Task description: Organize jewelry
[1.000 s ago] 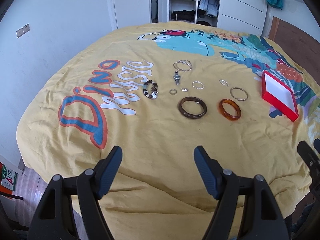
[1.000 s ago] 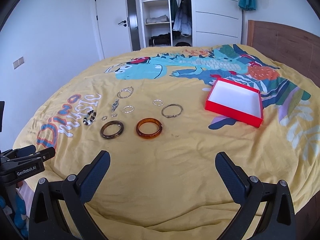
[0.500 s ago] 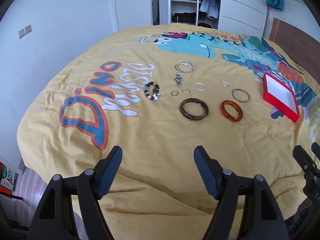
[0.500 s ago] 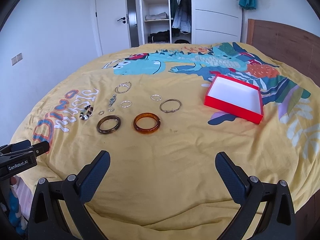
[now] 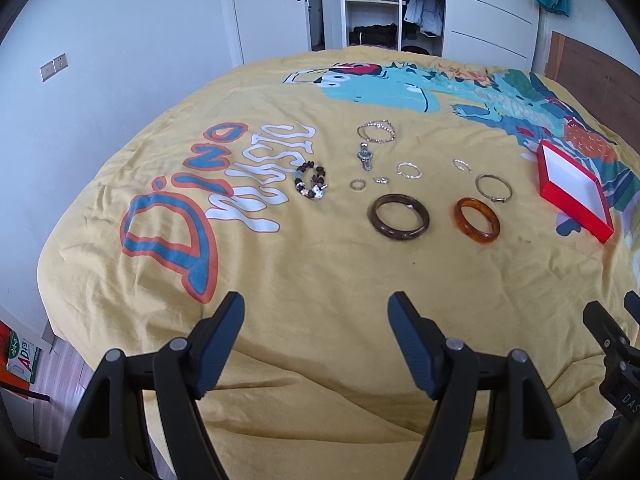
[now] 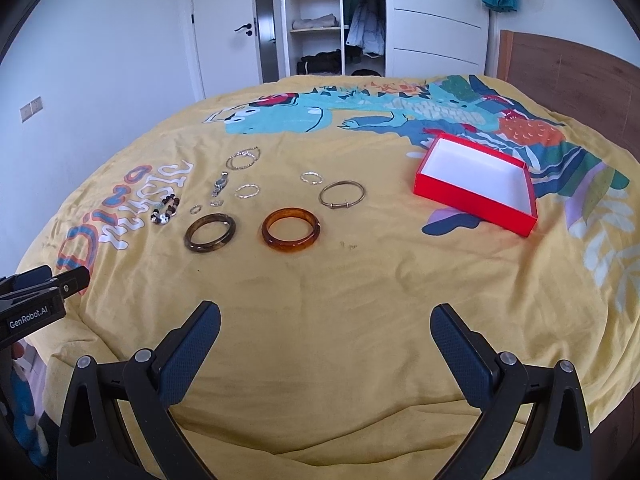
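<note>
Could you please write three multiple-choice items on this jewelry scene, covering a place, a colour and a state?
1. Where does the amber bangle lie relative to the dark brown bangle?
A. to its right
B. to its left
C. inside it

2. What colour is the outside of the box?
A. blue
B. red
C. green

3. What state is the box in?
A. lidded
B. full of rings
C. open and empty

Answers: 1 A, in the right wrist view the amber one sits nearer the box; 2 B, its walls are red around a white inside; 3 C, only the bare white bottom shows.
</note>
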Tool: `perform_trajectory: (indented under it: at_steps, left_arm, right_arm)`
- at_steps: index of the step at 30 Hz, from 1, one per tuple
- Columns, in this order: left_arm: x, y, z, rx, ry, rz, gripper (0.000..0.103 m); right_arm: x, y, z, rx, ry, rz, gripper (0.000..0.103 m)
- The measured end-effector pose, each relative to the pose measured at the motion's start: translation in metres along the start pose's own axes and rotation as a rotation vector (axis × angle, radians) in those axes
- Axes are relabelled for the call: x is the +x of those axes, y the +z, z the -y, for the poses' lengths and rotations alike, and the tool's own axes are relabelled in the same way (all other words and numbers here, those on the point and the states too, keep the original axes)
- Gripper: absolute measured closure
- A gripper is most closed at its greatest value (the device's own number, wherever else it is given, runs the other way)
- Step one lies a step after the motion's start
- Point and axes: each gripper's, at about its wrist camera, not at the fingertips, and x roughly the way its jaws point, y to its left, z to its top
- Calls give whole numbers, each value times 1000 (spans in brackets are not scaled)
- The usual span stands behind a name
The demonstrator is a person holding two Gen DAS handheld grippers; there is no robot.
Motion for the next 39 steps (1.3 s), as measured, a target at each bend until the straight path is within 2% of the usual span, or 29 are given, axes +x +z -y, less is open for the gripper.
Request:
perform_trajectory:
  at_steps: [9,16,26,29,31,34,39]
  left_arm:
    - [14,1,-10,-28,6,-11,30]
    - [36,4,-15,-37,-5,-53,30]
    - [69,29,-3,-13,-33,-88,30]
    - [83,47,2,-17,-40,-91,30]
    - [91,58,7,-10,-37,-86,30]
    - [106,73,15,-7,-46,-98,31]
    - [139,88,35,4,-50,-130,31]
  right_arm:
    - [19,-4,4,17,-6,-28,0]
    - [37,-5,4,4,-9,-64,0]
    - [64,19,19,5,16,-85,1]
    - [80,32,26,26,37,-98,10]
    - [92,41,29,42,61,-113,23]
    - [114,55,33,57,92,-136,36]
    - [152,74,27,56,148,-166,49]
